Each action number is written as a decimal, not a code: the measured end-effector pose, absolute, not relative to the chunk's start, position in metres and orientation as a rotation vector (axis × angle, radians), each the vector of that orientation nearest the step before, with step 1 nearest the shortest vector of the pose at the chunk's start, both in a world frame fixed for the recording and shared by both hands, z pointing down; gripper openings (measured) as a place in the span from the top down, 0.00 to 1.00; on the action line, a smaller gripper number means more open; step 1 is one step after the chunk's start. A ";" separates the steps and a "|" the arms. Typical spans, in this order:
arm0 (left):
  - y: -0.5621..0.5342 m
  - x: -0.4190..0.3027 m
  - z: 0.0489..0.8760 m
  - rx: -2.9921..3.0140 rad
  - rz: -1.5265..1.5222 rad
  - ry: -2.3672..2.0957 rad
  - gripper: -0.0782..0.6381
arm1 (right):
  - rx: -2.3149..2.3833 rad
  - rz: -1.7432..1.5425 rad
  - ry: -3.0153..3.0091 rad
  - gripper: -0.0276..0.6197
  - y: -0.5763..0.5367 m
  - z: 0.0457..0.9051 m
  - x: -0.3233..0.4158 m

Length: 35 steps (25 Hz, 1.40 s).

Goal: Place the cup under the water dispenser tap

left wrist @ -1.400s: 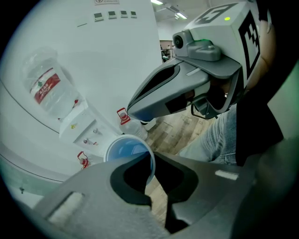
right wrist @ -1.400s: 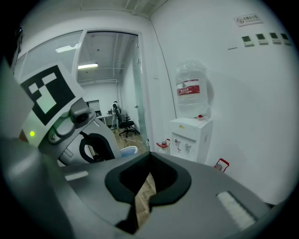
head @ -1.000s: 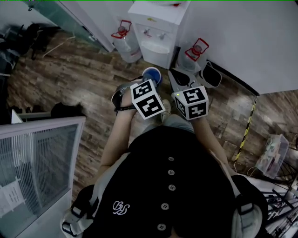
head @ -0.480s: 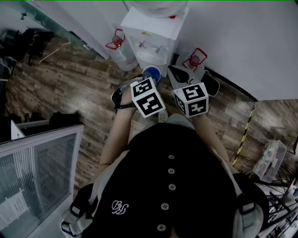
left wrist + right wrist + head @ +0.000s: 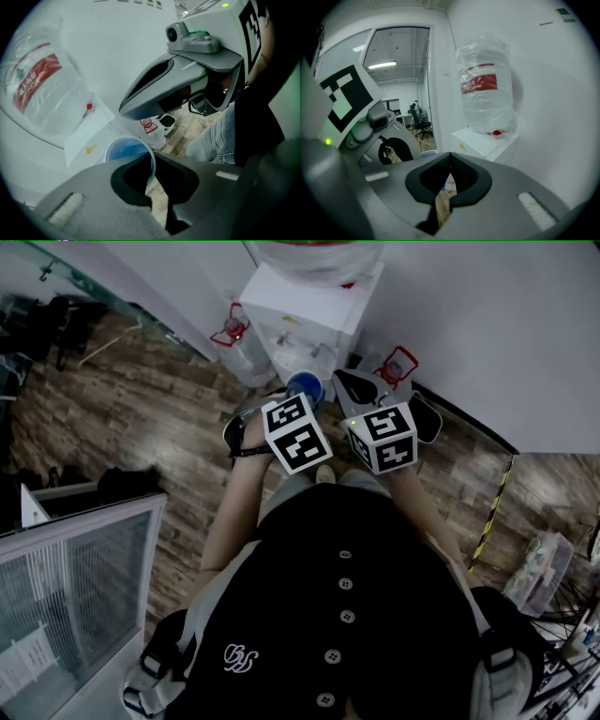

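Note:
The blue cup [image 5: 305, 385] hangs just in front of the white water dispenser [image 5: 302, 306], below its two taps [image 5: 300, 341]. My left gripper [image 5: 302, 397] is shut on the cup's rim; in the left gripper view the rim of the cup [image 5: 125, 151] is pinched between the pads of the left gripper [image 5: 151, 165]. My right gripper [image 5: 349, 385] is beside the cup on its right, shut and holding nothing. In the right gripper view the right gripper's [image 5: 450, 154] tips meet, pointed at the dispenser [image 5: 487, 143] and its big bottle [image 5: 485, 84].
Two spare water bottles with red handles stand on the wooden floor, one [image 5: 242, 348] left of the dispenser and one [image 5: 396, 367] to its right. A white wall [image 5: 487, 324] runs behind. A glass-fronted cabinet [image 5: 75, 568] is at the lower left.
Both grippers, with the cup in the left one, have moved forward toward the dispenser, which now stands closer. Neither gripper's jaws have changed.

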<state>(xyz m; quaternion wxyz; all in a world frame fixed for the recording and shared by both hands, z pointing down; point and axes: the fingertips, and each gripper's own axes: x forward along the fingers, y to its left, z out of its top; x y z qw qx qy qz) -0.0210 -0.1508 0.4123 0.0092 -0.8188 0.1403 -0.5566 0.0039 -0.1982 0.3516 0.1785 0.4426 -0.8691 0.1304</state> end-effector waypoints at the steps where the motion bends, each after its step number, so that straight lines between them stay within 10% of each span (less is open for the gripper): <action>1: -0.153 -0.021 0.413 -2.559 -1.741 0.441 0.87 | 1.247 0.369 -2.458 0.95 -0.199 0.353 0.004; 35: -0.185 -0.044 0.463 -2.448 -1.772 0.272 0.87 | 1.451 0.696 -2.263 0.95 -0.205 0.431 0.009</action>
